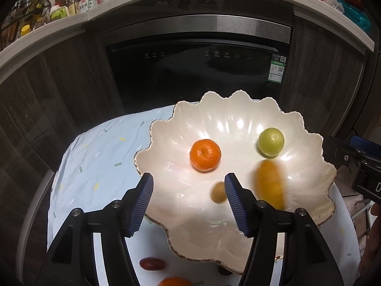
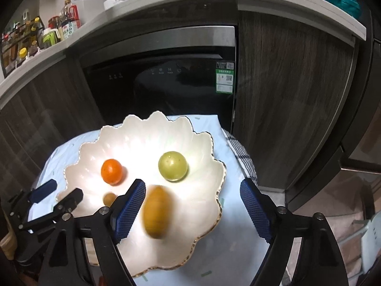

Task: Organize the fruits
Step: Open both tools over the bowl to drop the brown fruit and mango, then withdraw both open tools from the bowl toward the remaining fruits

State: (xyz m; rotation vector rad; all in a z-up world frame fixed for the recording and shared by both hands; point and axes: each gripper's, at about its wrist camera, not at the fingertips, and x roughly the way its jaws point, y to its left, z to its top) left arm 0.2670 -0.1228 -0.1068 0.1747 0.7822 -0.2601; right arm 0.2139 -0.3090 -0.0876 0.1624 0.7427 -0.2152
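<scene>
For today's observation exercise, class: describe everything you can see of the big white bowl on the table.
The bowl is wide and shallow, glossy pearl-white like glazed ceramic, with a scalloped, petal-shaped rim edged in thin gold. It sits upright on a pale blue patterned cloth. Inside lie a mandarin, a green round fruit, and two motion-blurred fruits: a small tan fruit and an elongated yellow-orange fruit. Both grippers hang above its near rim without touching it.

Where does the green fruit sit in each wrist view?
Left wrist: green fruit right of centre, near the bowl's far right rim.
Right wrist: green fruit near centre, in the bowl, above the gap between the tongs.
Shared landmark: the orange mandarin lies to its left in both.
</scene>
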